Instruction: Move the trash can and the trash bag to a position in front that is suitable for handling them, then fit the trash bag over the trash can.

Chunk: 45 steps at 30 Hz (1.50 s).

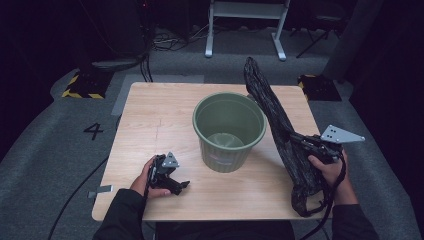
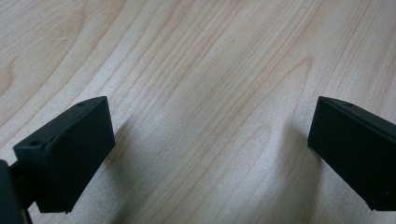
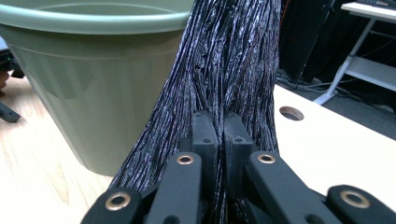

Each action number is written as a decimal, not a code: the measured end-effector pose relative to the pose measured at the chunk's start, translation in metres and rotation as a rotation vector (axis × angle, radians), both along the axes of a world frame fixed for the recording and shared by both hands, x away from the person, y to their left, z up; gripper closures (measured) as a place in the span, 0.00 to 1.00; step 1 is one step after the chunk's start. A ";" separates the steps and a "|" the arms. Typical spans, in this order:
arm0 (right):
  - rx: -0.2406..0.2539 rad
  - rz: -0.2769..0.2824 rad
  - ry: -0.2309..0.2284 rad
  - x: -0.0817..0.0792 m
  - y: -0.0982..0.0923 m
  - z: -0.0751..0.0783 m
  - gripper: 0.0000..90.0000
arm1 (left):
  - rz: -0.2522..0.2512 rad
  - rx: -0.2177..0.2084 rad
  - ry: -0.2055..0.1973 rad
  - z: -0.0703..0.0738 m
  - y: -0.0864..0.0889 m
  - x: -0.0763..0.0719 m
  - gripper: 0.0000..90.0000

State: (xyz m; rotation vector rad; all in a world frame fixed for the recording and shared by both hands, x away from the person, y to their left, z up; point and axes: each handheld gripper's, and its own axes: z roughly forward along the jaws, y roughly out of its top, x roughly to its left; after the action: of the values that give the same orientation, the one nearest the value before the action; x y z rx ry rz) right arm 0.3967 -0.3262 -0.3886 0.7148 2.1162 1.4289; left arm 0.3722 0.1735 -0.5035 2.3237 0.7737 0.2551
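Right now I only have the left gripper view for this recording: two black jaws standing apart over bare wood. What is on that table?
Observer: A green bin stands upright near the middle of the table, its mouth open.
Operator: Is the other hand doing anything?
Observer: Yes. The right gripper is clamped on a crumpled black plastic bag, its jaws pinched together on the folds.
Operator: Where is the bag relative to the bin?
Observer: Beside it, on its right in the high view, standing taller than the rim; none of it is inside.
Operator: And my gripper?
Observer: The left gripper sits low at the near left of the table, apart from the bin.
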 end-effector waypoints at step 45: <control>-0.223 0.212 -0.112 -0.031 0.033 0.040 0.95 | 0.133 -0.091 -0.152 0.044 0.013 0.004 0.17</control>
State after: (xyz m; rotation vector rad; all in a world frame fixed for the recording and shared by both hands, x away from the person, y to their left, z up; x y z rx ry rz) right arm 0.3655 -0.2929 -0.3483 0.3261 2.2690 1.2754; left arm 0.3762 0.1860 -0.4595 2.1430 0.8461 0.4414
